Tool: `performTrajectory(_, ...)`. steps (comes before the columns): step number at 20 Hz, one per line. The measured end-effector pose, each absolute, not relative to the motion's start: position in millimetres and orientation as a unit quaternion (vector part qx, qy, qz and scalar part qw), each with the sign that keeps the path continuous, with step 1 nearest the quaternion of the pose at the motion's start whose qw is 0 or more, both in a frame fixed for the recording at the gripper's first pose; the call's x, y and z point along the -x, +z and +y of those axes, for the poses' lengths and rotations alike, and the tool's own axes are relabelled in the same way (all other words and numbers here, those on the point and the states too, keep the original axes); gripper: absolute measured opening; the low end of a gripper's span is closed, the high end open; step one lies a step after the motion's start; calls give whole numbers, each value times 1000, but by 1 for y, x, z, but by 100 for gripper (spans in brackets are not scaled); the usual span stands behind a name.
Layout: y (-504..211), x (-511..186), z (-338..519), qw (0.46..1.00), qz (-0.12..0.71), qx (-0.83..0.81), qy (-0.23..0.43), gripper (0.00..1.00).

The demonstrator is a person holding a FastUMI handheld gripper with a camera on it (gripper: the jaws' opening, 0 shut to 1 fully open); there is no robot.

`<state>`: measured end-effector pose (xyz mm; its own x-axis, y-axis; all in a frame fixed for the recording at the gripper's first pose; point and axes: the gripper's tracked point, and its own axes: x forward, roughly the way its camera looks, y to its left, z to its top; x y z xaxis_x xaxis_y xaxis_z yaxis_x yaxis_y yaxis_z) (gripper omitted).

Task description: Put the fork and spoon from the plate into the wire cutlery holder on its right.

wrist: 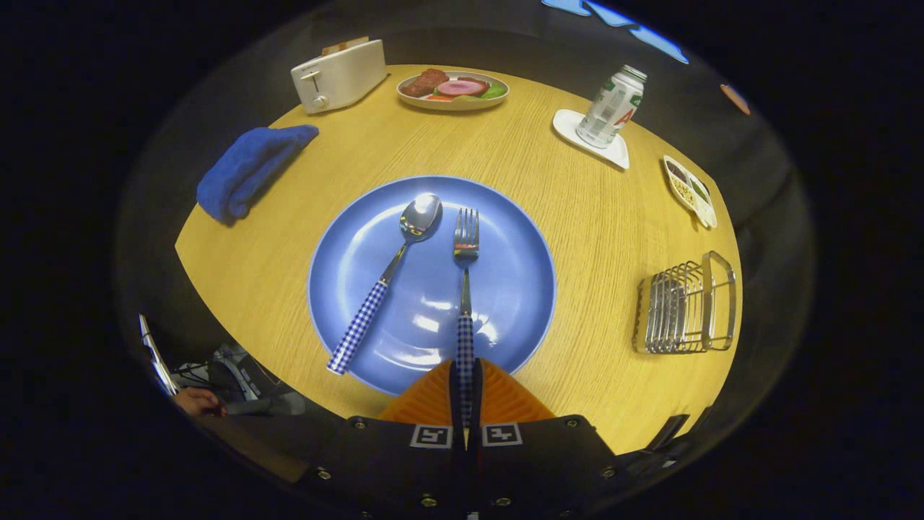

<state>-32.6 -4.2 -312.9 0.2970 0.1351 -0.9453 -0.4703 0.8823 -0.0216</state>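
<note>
Steel fork [465,289], checked handle | light, stiff, likely slippery | fingers [465,393] clenched on handle's near end | on plate [339,253]; spoon [390,274] left; holder [686,303] right

Black screw-studded claw [466,393] housing, square markers

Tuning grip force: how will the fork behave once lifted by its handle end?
Fork looks rigid metal, so it won't flex. Fingers pinch only the handle's tip, so the tines' weight may droop or pivot it. The smooth handle could slip.

Fisheye view above table [577,238], looking steeply down
</note>
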Motion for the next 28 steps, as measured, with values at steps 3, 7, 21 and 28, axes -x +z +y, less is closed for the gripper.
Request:
performTrajectory(3, -304, 40, -20, 771, 574, 183, 206, 1)
performTrajectory(7, -279, 41, -49, 748, 564, 257, 239, 1)
performTrajectory(21, -202, 42, -173, 657, 595, 392, 246, 1)
performTrajectory(28, -171, 23, -213, 649, 605, 405, 223, 1)
